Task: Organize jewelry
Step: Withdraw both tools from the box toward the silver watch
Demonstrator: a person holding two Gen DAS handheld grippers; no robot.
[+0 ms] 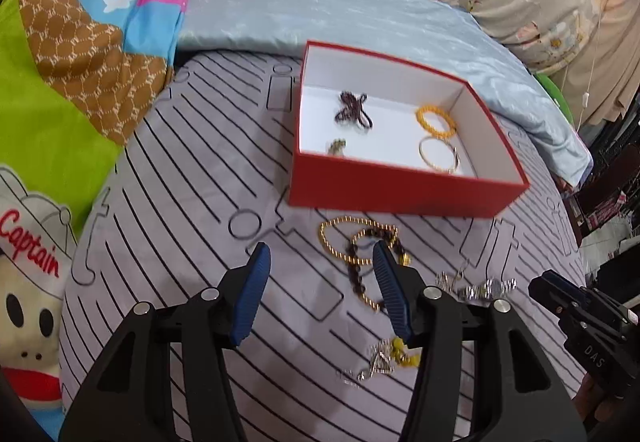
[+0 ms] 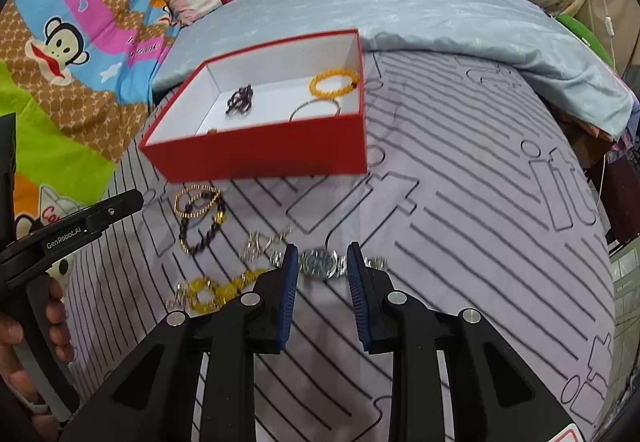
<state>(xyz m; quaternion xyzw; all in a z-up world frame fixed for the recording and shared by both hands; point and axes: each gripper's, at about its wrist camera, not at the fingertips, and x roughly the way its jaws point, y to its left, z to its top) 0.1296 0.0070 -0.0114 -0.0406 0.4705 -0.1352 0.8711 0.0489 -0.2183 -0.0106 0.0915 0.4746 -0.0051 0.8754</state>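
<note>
Jewelry: four pieces in red box (image 1: pixel 400 194); five outside

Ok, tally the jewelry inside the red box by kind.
Beaded bracelets: 2
Thin gold bangle: 1
Small piece, too blurred to identify: 1
Total in the red box: 4

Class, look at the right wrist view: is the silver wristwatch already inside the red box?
No: the silver wristwatch lies on the striped sheet in front of the red box, not inside it.
</note>
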